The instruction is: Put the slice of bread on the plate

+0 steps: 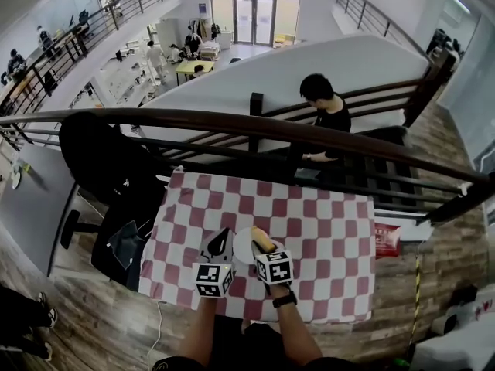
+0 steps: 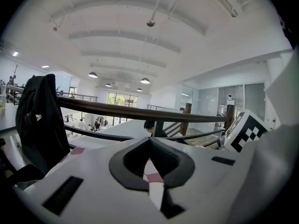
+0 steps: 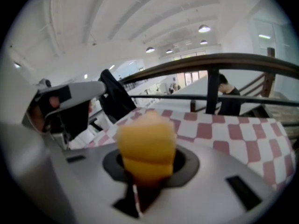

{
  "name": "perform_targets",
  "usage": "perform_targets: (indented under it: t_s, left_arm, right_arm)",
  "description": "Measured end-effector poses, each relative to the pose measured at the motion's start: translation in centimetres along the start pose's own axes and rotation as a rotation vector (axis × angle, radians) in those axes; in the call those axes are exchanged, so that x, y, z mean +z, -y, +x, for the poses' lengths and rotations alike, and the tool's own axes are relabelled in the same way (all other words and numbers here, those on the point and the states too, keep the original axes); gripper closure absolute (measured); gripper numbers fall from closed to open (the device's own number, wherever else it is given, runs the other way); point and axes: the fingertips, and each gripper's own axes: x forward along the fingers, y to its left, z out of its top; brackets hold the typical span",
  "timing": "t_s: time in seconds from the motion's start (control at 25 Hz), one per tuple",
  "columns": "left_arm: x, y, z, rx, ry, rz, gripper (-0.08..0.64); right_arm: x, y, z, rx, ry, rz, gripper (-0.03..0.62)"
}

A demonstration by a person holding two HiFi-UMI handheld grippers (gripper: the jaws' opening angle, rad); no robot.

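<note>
R jaws: right gripper (image 3: 148, 161) pinching the slice of bread (image 3: 146, 143); yellow-tan, squeezed into a fold, sticks out past the tips.
L jaws: left gripper (image 2: 150, 140) pressed together, tips meet, nothing btwn; only the checked cloth (image 2: 152, 175) shows thru the gap behind the tips.
Bread location: off the counter (image 1: 340, 230), in the R jaws, over the plate (image 1: 241, 247) rim at its 3 o'clk; touching the plate or not, can't tell.
L gripper position: at plate's 9 o'clk, just beside the rim, tips pointing to 12.
Marker cubes: one per gripper, at plate's 7 o'clk (image 1: 214, 278) and 5 o'clk (image 1: 274, 267), near counter's front edge.
Wrist: dark watch (image 1: 284, 300) on R wrist, behind its cube.
Plate: white, round, on the red-white cloth, front-centre of counter.
Counter 3 o'clk: red packet (image 1: 387, 239), just off the cloth edge.
Counter 12 o'clk: dark wood handrail (image 1: 255, 122) running across.
Counter 10 o'clk: black jacket (image 1: 93, 157) draped on the rail.
Counter 1 o'clk: person in black top (image 1: 326, 116) on the stairs beyond the rail.
</note>
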Motion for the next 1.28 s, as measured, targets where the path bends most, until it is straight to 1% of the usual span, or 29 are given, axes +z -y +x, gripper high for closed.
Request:
perform_targets:
  t_s: [0.2,0.28,0.4,0.6,0.76,0.92,1.04,1.12,1.28]
  left_arm:
    - [-2.5,-0.8,-0.2,0.000,-0.022,-0.071,0.545]
    - [-3.7,-1.1,0.0,0.004,-0.041,-0.079,0.545]
    - [-5.1,-1.6,0.5,0.012,-0.067,-0.088,0.545]
    - [-7.8,-2.8,0.1,0.032,-0.128,-0.104,0.545]
    - [-9.0,-3.4,-0.1,0.034,-0.162,-0.106,0.545]
    - [-8.9,-4.6,0.1,0.040,-0.167,-0.111,0.545]
    - [-9.0,-5.2,0.4,0.040,-0.180,-0.111,0.545]
    - [-9.2,-5.5,0.5,0.036,-0.192,-0.115,0.545]
    - [-9.3,-5.8,1.4,0.019,-0.198,-0.112,0.545]
  right_arm:
    - [-3.1,0.5,1.2,-0.025,-0.037,0.041,0.496]
    - [-4.3,0.8,1.8,-0.030,-0.060,0.050,0.496]
    - [-5.1,1.1,2.7,-0.027,-0.078,0.063,0.497]
    - [-7.1,0.2,4.8,0.017,-0.120,0.114,0.497]
    - [-7.5,-0.8,6.1,0.051,-0.138,0.125,0.497]
    - [-6.7,-1.2,7.8,0.089,-0.148,0.135,0.496]
    - [-6.7,-1.2,8.9,0.111,-0.179,0.142,0.496]
    - [-6.8,-1.0,9.5,0.102,-0.194,0.144,0.495]
    - [-6.5,0.3,10.4,0.033,-0.216,0.091,0.485]
